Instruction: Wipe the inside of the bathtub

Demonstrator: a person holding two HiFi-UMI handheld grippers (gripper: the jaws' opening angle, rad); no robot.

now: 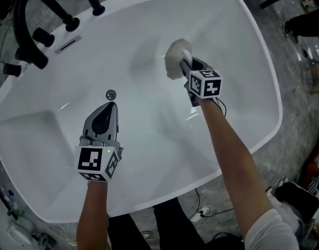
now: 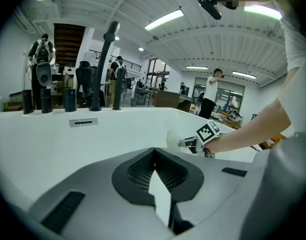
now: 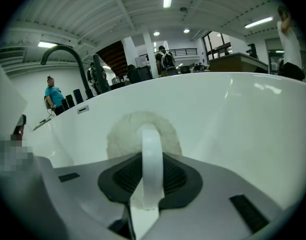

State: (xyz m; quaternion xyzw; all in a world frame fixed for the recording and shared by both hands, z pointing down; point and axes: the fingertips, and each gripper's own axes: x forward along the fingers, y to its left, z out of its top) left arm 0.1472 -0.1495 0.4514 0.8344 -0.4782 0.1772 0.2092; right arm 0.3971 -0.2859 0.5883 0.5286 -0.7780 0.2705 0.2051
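The right tool (image 1: 186, 66) gripped a round white pad (image 1: 175, 56) by its handle against the bathtub (image 1: 242, 61) wall; the left tool (image 1: 111, 106), jaws together and empty, hovered near the drain (image 1: 111, 94).

1. Smooth and glossy, like enamel or acrylic, with soft highlights on the walls: oval white bathtub (image 1: 149, 30).
2. Fuzzy, matt and fibrous: round white fluffy pad (image 1: 175, 60); smooth and plastic-looking: white strap (image 3: 152, 149) across its back.
3. Matt grey plastic shells with black ribbed jaw linings and flat printed black-and-white marker squares: left gripper (image 1: 112, 106), right gripper (image 1: 186, 66).
4. Shiny, polished metal: small round drain (image 1: 111, 95).
5. Dark, satin to matt: curved black tap (image 1: 18, 20).
6. Mottled, stone-like: grey floor (image 1: 300, 92).
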